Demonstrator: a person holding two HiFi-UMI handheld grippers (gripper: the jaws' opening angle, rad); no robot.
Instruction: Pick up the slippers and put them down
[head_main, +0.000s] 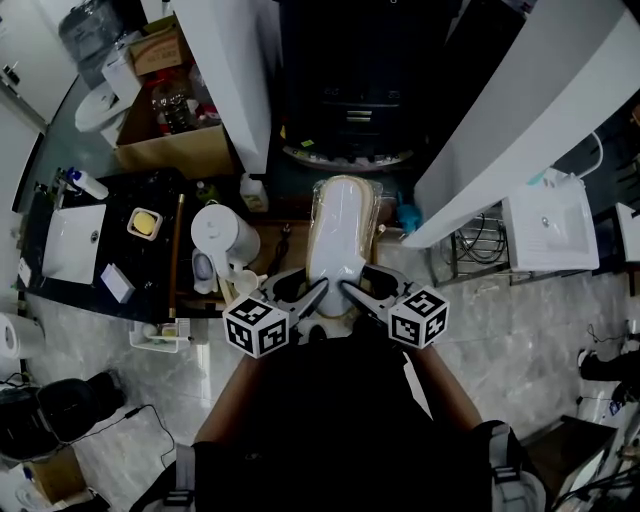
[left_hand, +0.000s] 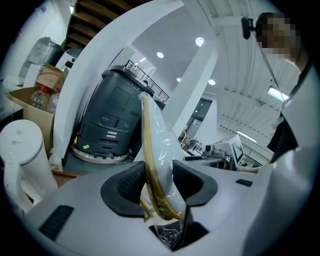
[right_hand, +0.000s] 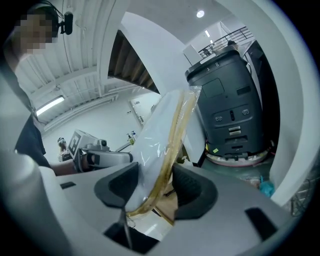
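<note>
slippers (head_main: 340, 225): white pair, tan-edged soles, wrapped in clear plastic | we held them aloft by the near end | left gripper (head_main: 316, 293) and right gripper (head_main: 350, 292) both clamped there

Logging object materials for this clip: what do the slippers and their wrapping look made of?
The slippers look white and matte, probably thin fabric or foam, since they appear flat and soft; the tan edge may be a sole rim. The wrapping looks like clear glossy plastic film, shown by glints and creases.
</note>
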